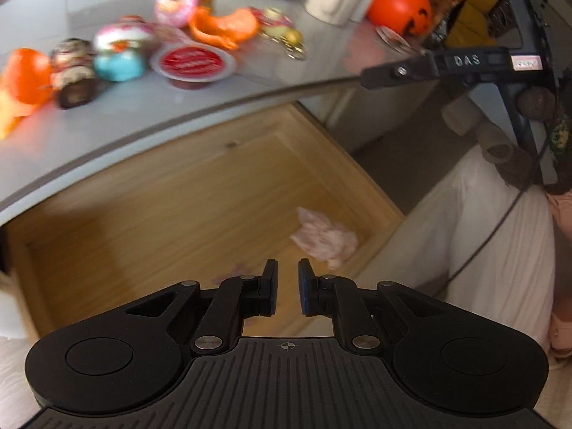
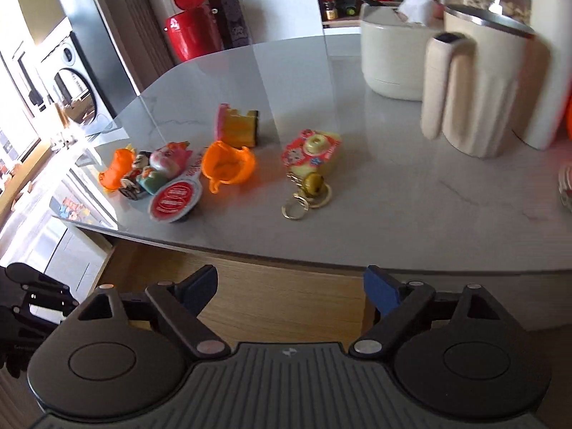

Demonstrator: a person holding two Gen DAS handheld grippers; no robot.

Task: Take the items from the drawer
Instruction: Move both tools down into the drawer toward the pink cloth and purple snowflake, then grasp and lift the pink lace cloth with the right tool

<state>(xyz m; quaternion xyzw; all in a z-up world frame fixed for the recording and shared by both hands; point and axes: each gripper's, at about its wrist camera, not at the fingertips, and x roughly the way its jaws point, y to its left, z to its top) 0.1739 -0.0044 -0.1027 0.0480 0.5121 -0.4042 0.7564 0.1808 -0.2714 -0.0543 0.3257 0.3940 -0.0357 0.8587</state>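
Two grippers show, and both hold nothing. The left gripper (image 1: 287, 286) has its jaws only a little apart, with a thin gap between the pads. It hangs over the open wooden drawer (image 1: 200, 193). Just past the jaws, inside the drawer near its right wall, lies a crumpled pink thing (image 1: 323, 237); it is too blurry to tell what it is. The right gripper (image 2: 290, 290) has its jaws wide apart, in front of the drawer and below the edge of the grey surface (image 2: 357, 164). Above the drawer, toys lie on that surface: a red-lidded cup (image 2: 175, 197), an orange toy (image 2: 228, 166) and a yellow keychain toy (image 2: 312, 157). Farther back from the drawer stands a cream jug (image 2: 468, 93).
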